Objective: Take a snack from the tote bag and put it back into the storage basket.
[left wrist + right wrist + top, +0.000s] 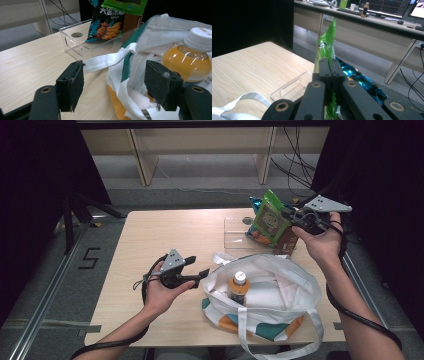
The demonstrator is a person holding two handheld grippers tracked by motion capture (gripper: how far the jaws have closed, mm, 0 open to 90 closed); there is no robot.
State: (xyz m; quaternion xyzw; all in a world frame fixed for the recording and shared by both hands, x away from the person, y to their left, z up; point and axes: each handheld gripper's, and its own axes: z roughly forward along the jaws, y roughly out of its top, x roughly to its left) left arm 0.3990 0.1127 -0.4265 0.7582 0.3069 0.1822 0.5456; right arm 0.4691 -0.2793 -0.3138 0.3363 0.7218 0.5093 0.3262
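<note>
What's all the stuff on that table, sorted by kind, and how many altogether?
Snack bags: 2, green and blue
Juice bottle: 1
Cloth bag: 1
Clear plastic tray: 1
Total: 5

A figure 5 (89, 258) in dark tape stands on the grey floor left of the table; white Chinese characters run across the top of the dark blue snack bag (106, 23) in the left gripper view, too cut off and blurred to read with certainty; the green snack bag (270, 218) carries yellow lettering in the high view, too small to make out; the bottle's (238, 287) label cannot be read.
</note>
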